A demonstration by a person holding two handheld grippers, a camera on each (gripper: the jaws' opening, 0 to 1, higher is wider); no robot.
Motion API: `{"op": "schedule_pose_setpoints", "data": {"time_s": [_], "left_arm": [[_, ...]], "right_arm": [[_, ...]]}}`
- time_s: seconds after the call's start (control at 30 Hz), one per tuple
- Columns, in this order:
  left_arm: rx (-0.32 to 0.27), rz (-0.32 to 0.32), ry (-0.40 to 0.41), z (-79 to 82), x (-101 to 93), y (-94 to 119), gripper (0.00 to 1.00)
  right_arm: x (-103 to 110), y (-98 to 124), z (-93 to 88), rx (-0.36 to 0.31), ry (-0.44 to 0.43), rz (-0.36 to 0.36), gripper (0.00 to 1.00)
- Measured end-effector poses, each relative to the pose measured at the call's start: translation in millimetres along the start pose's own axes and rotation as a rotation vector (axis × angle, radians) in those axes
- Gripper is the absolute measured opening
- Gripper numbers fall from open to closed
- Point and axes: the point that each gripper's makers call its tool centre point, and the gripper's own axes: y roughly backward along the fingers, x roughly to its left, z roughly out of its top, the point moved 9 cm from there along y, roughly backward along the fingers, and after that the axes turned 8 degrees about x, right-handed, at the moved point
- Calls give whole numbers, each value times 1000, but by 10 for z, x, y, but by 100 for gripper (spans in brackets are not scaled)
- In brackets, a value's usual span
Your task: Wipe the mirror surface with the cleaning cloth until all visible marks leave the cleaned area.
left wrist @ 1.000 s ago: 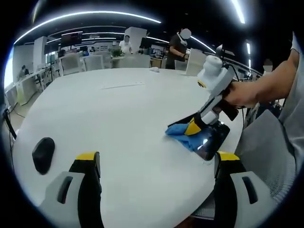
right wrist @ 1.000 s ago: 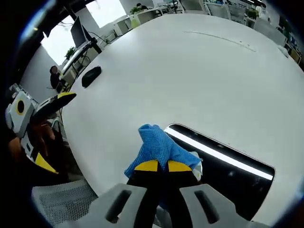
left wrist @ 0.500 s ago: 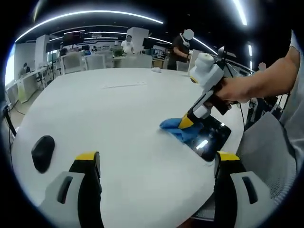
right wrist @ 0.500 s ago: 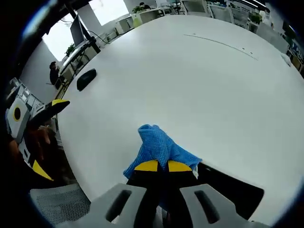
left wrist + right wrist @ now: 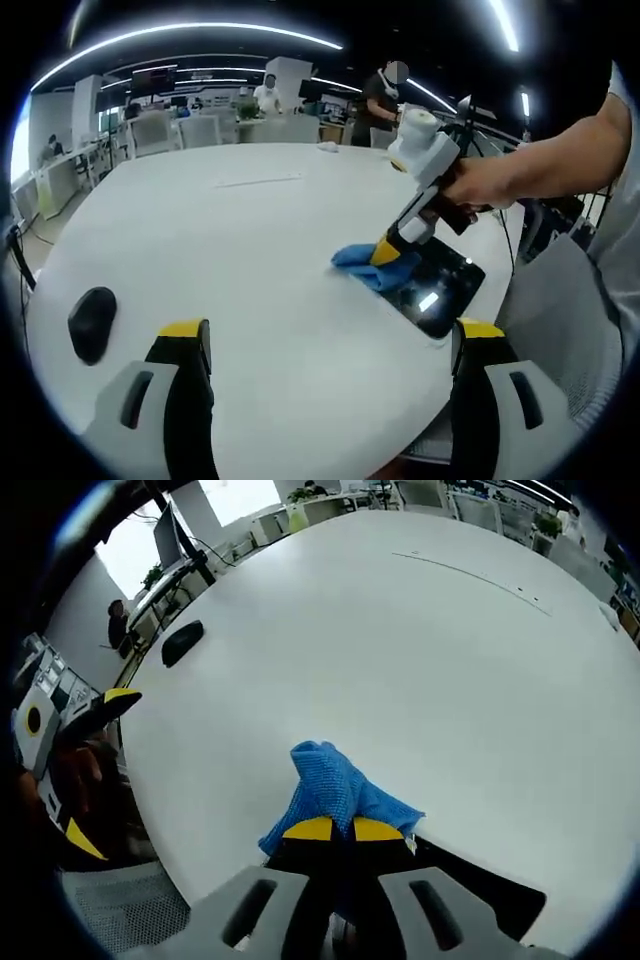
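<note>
While R gripper [image 5: 333, 829] clamps cloth [image 5: 335, 790], L view shows mirror [image 5: 437, 289]; L jaws apart.

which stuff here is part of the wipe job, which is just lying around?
In the job:
- cloth, clamped in the right gripper
- mirror, flat near the table edge, cloth on its end

Lying about:
- black mouse on the table
- left gripper, open, holding nothing
- chairs, desks and people in the background
</note>
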Motion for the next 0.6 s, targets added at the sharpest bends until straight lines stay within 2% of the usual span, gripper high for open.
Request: {"op": "schedule_pose_setpoints", "data": {"time_s": [0.6], "left_arm": [[-7, -6, -12, 45, -66, -23, 99]], "right_arm": [[-169, 70, -112, 0, -14, -12, 0]]}}
